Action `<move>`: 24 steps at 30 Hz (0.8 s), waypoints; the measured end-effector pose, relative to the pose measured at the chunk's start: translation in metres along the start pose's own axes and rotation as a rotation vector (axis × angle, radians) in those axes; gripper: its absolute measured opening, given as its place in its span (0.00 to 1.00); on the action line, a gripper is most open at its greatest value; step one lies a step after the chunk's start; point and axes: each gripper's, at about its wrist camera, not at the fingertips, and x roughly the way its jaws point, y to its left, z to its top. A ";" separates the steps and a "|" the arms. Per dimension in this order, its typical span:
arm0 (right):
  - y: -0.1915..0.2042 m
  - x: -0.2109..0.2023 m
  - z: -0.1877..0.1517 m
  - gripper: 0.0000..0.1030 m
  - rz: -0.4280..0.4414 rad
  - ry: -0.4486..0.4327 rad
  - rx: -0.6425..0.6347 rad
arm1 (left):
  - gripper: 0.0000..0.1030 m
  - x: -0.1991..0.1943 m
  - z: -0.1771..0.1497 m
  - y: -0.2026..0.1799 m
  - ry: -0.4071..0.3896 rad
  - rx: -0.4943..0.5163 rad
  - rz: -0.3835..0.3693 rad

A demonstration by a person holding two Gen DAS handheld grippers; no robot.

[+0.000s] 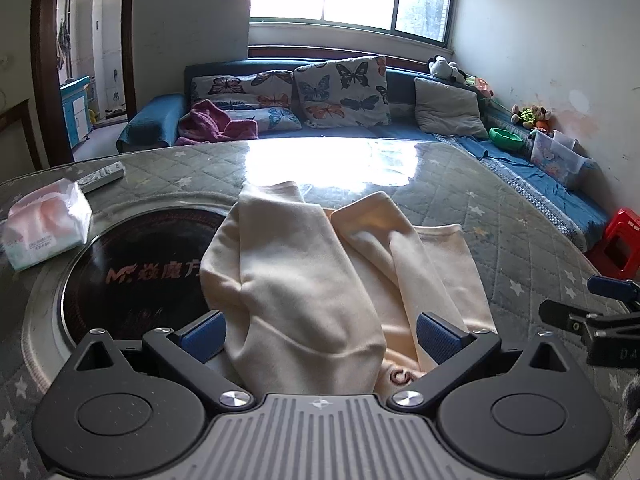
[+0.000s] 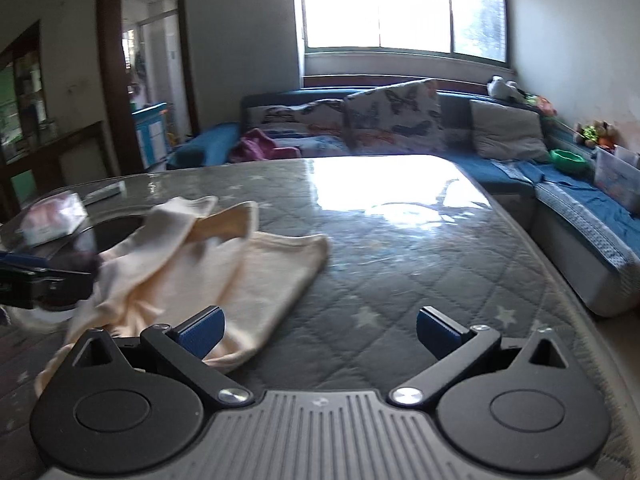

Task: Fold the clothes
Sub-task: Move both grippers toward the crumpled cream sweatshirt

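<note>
Quilted, star-printed table (image 1: 500, 216) filled the left wrist view, sofa (image 1: 360, 128) at 12 o'clock, tissue pack (image 1: 44, 228) at 10. The left gripper (image 1: 320, 336) stood released, its pads flanking a raised hump of the cream garment (image 1: 304, 280), sleeves crossed and body bunched. In the right wrist view, the right gripper (image 2: 320, 336) stood released over bare quilt, garment (image 2: 240, 276) at 9 to 10. Risk: a pinch through the hump could catch several layers and skew the fold.

garment (image 1: 304, 280): soft matt cloth | table (image 1: 500, 216): glossy glass over quilting
</note>
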 end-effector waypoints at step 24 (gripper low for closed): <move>0.058 -0.031 -0.027 1.00 0.087 0.071 -0.073 | 1.00 -0.048 -0.051 0.002 0.025 0.018 -0.011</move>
